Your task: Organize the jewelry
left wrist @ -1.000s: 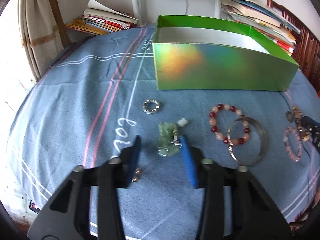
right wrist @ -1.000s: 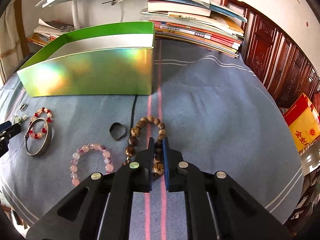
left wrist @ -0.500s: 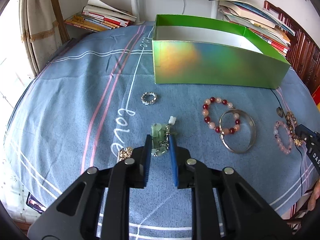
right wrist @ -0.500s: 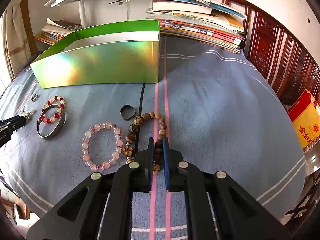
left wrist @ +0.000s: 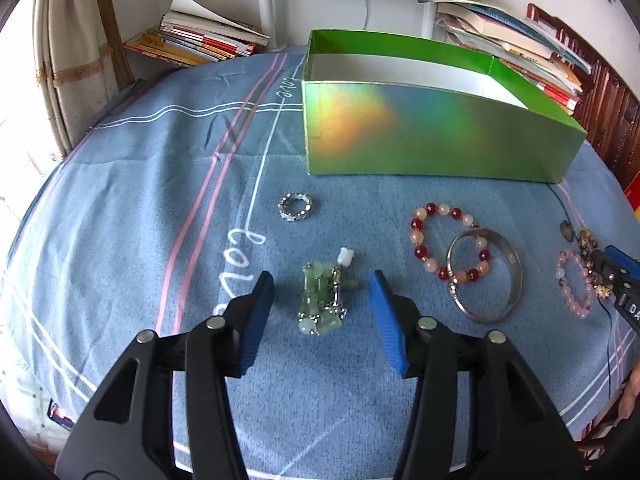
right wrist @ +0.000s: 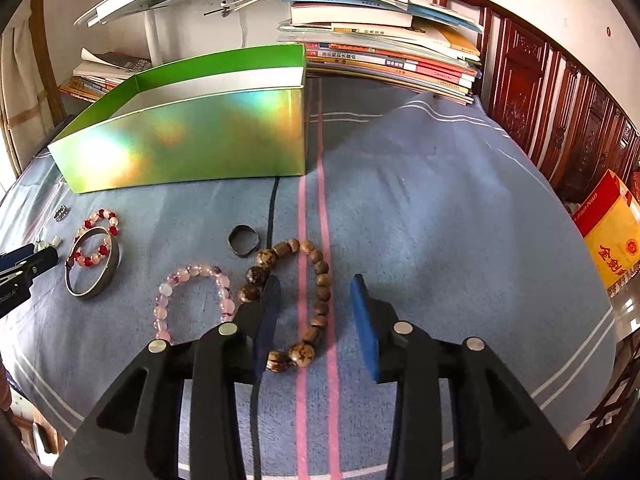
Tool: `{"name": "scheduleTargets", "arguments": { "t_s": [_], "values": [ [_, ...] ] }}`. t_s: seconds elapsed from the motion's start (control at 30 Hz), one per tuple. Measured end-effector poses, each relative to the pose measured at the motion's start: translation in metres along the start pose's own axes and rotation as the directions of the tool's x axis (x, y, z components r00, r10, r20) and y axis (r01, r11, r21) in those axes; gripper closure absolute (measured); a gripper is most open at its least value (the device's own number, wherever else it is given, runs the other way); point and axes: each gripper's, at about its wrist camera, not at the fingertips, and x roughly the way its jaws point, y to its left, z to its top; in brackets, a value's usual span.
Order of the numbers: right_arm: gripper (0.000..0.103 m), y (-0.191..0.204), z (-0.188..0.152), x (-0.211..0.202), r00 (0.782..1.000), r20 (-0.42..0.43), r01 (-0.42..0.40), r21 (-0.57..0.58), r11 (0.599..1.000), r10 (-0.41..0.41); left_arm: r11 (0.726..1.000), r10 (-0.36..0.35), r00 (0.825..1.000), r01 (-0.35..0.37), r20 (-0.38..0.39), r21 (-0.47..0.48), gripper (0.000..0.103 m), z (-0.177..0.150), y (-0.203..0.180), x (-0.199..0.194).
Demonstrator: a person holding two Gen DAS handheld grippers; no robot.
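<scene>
My left gripper (left wrist: 321, 286) is open, its blue pads either side of a green jade bracelet (left wrist: 323, 298) lying bunched on the blue cloth. My right gripper (right wrist: 316, 294) is open over a brown wooden bead bracelet (right wrist: 298, 300) on the cloth. A pink bead bracelet (right wrist: 192, 298), a black ring (right wrist: 243, 241), a silver bangle (left wrist: 486, 276) overlapping a red and peach bead bracelet (left wrist: 436, 240), and a silver ring (left wrist: 295, 207) lie loose. The open green box (left wrist: 432, 140) stands behind them, its inside partly hidden.
Stacks of books (right wrist: 392, 56) lie behind the box on the right, more books (left wrist: 200, 40) on the left. A black cord (right wrist: 272, 208) runs from the box toward me. Dark wooden furniture (right wrist: 560, 112) and a yellow and red box (right wrist: 612, 228) stand beyond the right edge.
Both grippers have opened. The left one was closed around the green bracelet half a second ago and has released it. The right one was shut at the brown beads and now stands open.
</scene>
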Motion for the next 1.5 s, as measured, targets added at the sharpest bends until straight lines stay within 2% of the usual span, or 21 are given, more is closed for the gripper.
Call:
{"name": "scheduleTargets", "arguments": {
  "t_s": [0.03,0.07,0.23,0.3,0.47,0.53,0.63,0.77,0.83,0.93,1.1,1.2,1.37,1.5],
  "values": [
    [0.078,0.000,0.000,0.000,1.000,0.001,-0.010,0.001,1.000,0.010,1.000,-0.008,1.000,0.008,0.003,0.005,0.065,0.000,0.000,0.000],
    [0.079,0.001,0.000,0.000,1.000,0.002,-0.023,-0.001,1.000,0.023,1.000,-0.005,1.000,0.005,0.006,0.012,0.069,-0.001,0.000,-0.001],
    [0.090,0.005,-0.002,-0.003,0.999,-0.001,-0.046,-0.014,0.999,0.046,1.000,-0.009,1.000,0.009,0.001,0.012,0.078,-0.002,0.002,-0.003],
    [0.093,0.005,-0.004,-0.004,0.998,-0.003,-0.058,-0.017,0.998,0.058,1.000,-0.008,1.000,0.008,-0.002,0.012,0.079,-0.003,0.002,-0.004],
    [0.093,0.008,-0.009,-0.009,0.995,-0.008,-0.104,-0.029,0.994,0.104,1.000,-0.021,1.000,0.021,0.003,0.019,0.079,-0.006,0.003,-0.006],
    [0.093,0.009,-0.011,-0.011,0.989,-0.017,-0.147,-0.020,0.989,0.147,0.999,-0.041,0.999,0.041,0.002,0.027,0.079,-0.008,0.003,-0.007],
    [0.093,0.014,-0.013,-0.013,0.990,-0.015,-0.141,-0.035,0.989,0.140,0.994,-0.094,0.996,0.094,-0.006,0.056,0.079,-0.011,0.000,-0.011],
    [0.092,0.013,-0.014,-0.014,0.990,-0.012,-0.141,-0.026,0.990,0.141,0.991,-0.103,0.995,0.103,-0.004,0.088,0.073,-0.016,-0.008,-0.013],
    [0.086,0.013,-0.015,-0.015,0.991,-0.009,-0.136,-0.025,0.990,0.136,0.991,-0.102,0.995,0.102,-0.003,0.092,0.070,-0.017,-0.011,-0.013],
    [0.083,0.013,-0.016,-0.015,0.992,-0.007,-0.130,-0.027,0.991,0.130,0.991,-0.100,0.995,0.100,-0.004,0.091,0.063,-0.018,-0.011,-0.013],
    [0.083,0.011,-0.016,-0.016,0.994,-0.010,-0.107,-0.012,0.994,0.107,0.992,-0.105,0.994,0.105,-0.007,0.065,0.063,-0.017,-0.002,-0.013],
    [0.083,0.010,-0.018,-0.017,0.994,-0.009,-0.106,-0.006,0.994,0.106,0.989,-0.144,0.990,0.144,-0.004,0.044,0.063,-0.019,0.005,-0.015],
    [0.081,0.009,-0.019,-0.018,0.994,-0.012,-0.107,0.006,0.994,0.107,0.980,-0.197,0.980,0.197,-0.005,0.028,0.056,-0.017,0.007,-0.013],
    [0.080,0.011,-0.020,-0.018,0.995,-0.007,-0.102,-0.003,0.995,0.102,0.980,-0.194,0.981,0.194,-0.003,0.050,0.054,-0.015,-0.002,-0.010]
  ]
}}
